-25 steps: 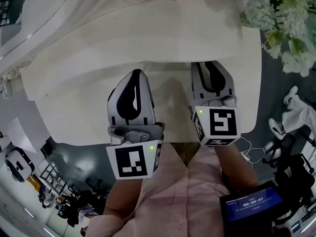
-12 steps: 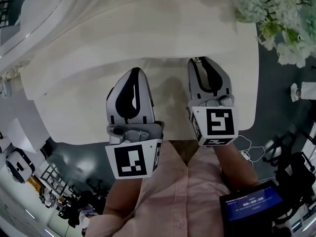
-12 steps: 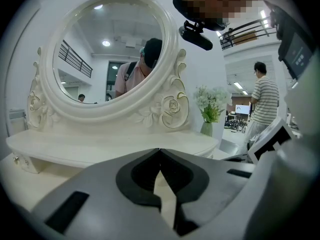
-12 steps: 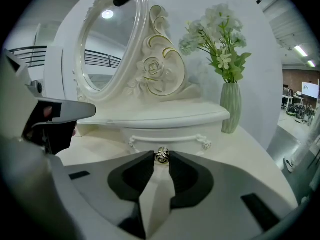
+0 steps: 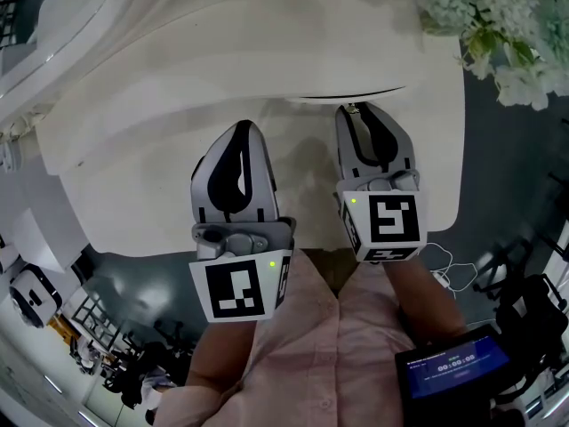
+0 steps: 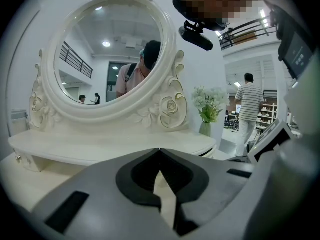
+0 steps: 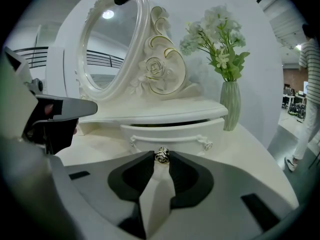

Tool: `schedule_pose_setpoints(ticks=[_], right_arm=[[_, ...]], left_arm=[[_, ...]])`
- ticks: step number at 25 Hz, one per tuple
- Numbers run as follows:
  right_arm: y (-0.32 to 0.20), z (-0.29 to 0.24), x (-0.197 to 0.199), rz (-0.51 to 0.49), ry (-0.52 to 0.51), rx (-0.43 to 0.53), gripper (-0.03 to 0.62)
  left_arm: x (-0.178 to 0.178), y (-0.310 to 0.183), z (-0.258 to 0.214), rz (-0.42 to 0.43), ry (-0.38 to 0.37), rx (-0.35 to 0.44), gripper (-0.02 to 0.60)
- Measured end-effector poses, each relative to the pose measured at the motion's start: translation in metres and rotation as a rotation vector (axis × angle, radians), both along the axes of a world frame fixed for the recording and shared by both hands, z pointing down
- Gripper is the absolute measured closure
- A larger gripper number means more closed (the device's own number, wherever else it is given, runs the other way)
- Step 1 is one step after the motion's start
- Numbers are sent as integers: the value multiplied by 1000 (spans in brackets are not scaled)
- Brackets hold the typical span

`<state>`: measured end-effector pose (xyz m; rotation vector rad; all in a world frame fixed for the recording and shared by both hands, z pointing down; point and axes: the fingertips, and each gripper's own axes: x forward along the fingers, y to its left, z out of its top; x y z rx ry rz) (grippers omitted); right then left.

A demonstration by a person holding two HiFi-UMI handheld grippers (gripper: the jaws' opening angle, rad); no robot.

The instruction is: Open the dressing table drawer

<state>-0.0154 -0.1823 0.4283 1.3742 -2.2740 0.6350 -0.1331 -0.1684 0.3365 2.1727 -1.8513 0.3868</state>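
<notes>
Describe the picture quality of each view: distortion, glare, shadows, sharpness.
Head view: wide-angle bending curves the table edges; a soft shadow lies between the left gripper and right gripper. Left gripper view: dark corners, a bright spot of light in the mirror, a mosaic patch on top. Right gripper view: dark corners too; the drawer knob and flowers are sharp.

The cream dressing table drawer (image 7: 172,133) is sitting under the raised shelf (image 7: 150,115) below the mirror, its curved front facing the right gripper view. It is standing slightly pulled out, showing a dark gap between its top edge and the shelf. A carved trim is running across its front, ending in a small rosette at each side. Its small dark-and-silver rose-shaped knob (image 7: 162,155) is being pinched between the tips of the right gripper (image 7: 161,157).
</notes>
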Motion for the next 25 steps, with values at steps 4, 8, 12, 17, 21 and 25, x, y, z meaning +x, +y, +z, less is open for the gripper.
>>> schedule_pose_setpoints(ticks=[4, 8, 12, 17, 21, 25], right_arm=[[4, 1, 1, -2, 1, -4, 490], [7, 1, 3, -3, -2, -3, 490], [10, 1, 4, -4, -3, -5, 490], [13, 2, 4, -3, -4, -8, 490], [16, 1, 4, -4, -6, -6, 490], [19, 1, 5, -4, -5, -6, 490]], left_arm=[[2, 2, 0, 0, -1, 1, 560], [5, 4, 0, 2, -2, 3, 560], [8, 7, 1, 6, 0, 0, 560], [12, 9, 0, 11, 1, 2, 560], [12, 11, 0, 12, 1, 3, 560], [14, 12, 0, 14, 1, 5, 560]])
